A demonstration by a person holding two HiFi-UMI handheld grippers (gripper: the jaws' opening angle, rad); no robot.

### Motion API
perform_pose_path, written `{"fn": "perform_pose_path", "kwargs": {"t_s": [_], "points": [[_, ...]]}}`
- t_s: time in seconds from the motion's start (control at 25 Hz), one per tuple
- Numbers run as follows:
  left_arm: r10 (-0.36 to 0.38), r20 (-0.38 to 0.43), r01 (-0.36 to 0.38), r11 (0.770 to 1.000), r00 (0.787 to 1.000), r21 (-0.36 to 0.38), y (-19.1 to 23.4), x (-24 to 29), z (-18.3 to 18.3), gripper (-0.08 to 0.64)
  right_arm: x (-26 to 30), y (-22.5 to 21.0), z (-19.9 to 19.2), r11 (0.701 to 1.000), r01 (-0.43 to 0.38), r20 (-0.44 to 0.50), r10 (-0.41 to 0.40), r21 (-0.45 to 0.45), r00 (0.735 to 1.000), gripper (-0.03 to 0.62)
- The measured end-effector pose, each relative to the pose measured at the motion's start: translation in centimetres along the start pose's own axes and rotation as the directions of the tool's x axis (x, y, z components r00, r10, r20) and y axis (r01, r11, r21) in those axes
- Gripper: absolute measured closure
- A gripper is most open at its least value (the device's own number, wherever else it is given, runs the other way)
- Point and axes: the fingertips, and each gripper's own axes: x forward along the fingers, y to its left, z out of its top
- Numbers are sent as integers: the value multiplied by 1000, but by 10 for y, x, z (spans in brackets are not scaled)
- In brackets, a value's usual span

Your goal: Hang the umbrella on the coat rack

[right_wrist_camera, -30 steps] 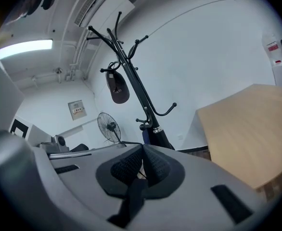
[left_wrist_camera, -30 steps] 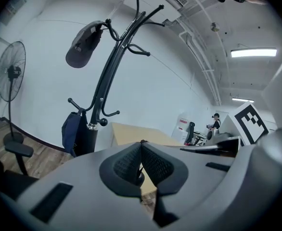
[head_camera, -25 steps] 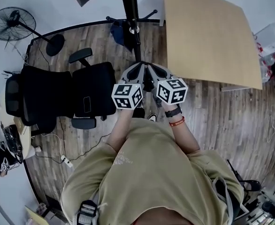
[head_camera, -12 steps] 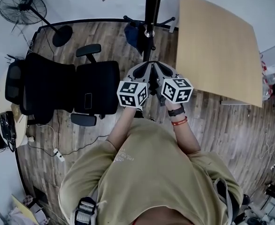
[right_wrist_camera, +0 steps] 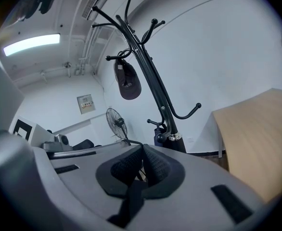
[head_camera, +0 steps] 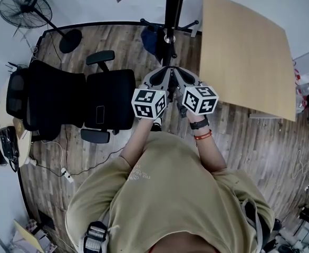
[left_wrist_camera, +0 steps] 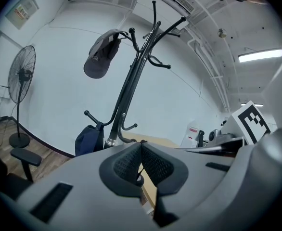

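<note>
Two grippers: the left gripper [left_wrist_camera: 141,146] and the right gripper [right_wrist_camera: 143,148] are held side by side, almost touching, both aimed at the coat rack [left_wrist_camera: 131,78].
Left pads: pressed together, pinching a thin dark cord [left_wrist_camera: 139,171] that hangs below them.
Right pads: closed as well, nipped on a dark strap [right_wrist_camera: 132,196] that drops beneath the jaws.
Between the grippers: the umbrella [head_camera: 171,95] shows in the head view only as a dark shape low between the two, mostly hidden by their marker cubes. Whether the cord and the strap are one loop cannot be told.
Straight ahead: the coat rack's black pole stands close in front of the jaws, apart from them.
On the rack: a dark cap [left_wrist_camera: 100,57] hangs from an upper hook and a blue bag [left_wrist_camera: 88,137] from a lower one.
Right side: a wooden table [head_camera: 244,46] stands beside the rack.
Left side: a black office chair [head_camera: 107,99], with a standing fan [head_camera: 20,7] further off by the wall.
</note>
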Motion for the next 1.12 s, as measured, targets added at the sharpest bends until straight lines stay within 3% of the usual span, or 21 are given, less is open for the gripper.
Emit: {"fn": "perform_pose_path", "kwargs": {"t_s": [1.12], "points": [[-35, -30, 37, 998, 999, 51, 20, 53, 9, 537, 31, -40, 23, 998, 67, 18, -67, -5, 998, 574]]}}
